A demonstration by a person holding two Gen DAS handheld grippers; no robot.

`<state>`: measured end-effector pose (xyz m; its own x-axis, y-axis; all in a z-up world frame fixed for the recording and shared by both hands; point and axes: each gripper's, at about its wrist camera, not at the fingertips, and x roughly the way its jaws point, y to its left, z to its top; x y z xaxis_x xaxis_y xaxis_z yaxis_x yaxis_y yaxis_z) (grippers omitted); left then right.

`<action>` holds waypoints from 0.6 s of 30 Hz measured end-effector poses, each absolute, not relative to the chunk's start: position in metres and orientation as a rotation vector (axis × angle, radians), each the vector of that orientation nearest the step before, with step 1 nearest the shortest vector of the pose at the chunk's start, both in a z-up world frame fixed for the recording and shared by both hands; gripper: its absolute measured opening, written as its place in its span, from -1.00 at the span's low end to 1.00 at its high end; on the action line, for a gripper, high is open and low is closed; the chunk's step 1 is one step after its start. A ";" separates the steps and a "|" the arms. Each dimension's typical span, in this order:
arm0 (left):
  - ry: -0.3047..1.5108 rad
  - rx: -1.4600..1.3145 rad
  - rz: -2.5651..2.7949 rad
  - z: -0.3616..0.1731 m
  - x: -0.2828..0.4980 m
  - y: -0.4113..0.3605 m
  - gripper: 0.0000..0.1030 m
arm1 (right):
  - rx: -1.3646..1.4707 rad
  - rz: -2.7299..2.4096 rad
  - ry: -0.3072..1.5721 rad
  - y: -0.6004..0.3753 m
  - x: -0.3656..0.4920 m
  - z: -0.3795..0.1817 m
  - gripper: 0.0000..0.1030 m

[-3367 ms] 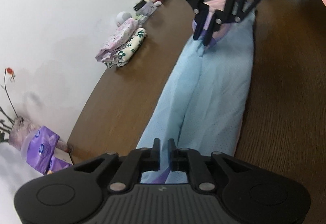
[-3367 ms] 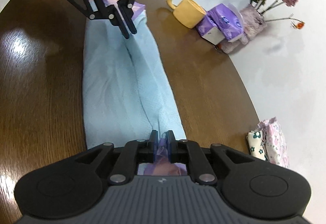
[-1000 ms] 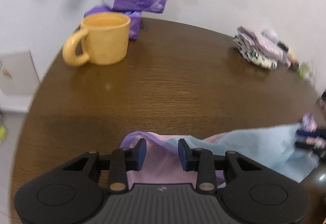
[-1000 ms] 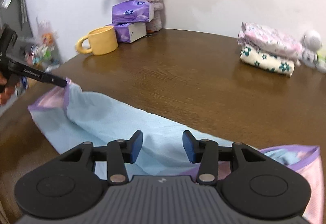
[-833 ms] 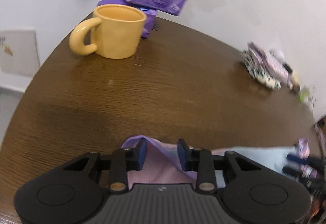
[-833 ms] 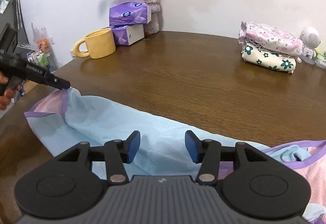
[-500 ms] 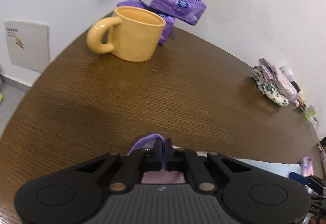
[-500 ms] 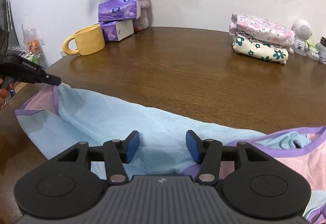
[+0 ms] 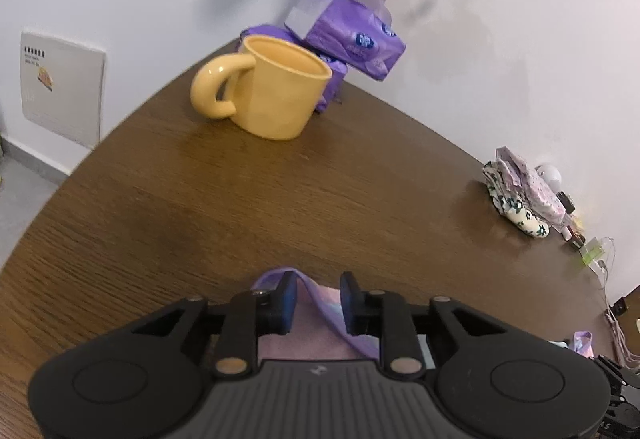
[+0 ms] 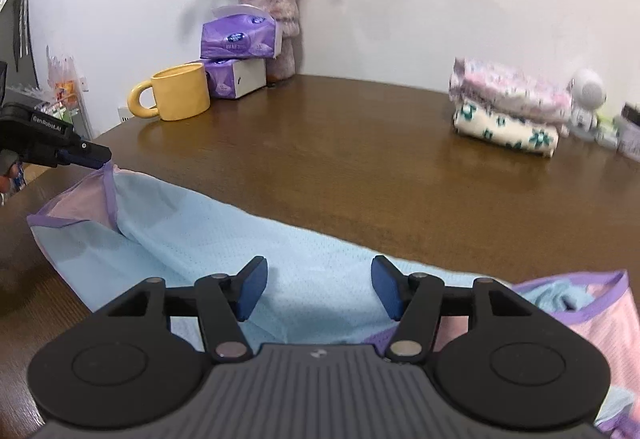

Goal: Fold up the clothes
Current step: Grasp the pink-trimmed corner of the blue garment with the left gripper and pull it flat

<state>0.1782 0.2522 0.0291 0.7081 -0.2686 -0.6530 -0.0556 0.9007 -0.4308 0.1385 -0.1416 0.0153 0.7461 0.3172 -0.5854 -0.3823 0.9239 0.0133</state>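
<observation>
Garment (image 10: 224,239) being seen spread long across brown wood-grain surface (image 10: 360,159), near edge: pale blue mesh, pink panels, purple binding. Judged light, limp, thin; best being taken at bound corners. Left claw (image 9: 318,297) opening, purple hem lying between pads, not being pinched. Right claw (image 10: 318,289) opening wide above blue cloth, nothing being held.
</observation>
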 end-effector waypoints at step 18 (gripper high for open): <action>0.780 -0.500 -0.073 0.015 0.192 0.258 -0.99 | -0.137 0.376 0.650 -0.137 0.139 0.004 0.18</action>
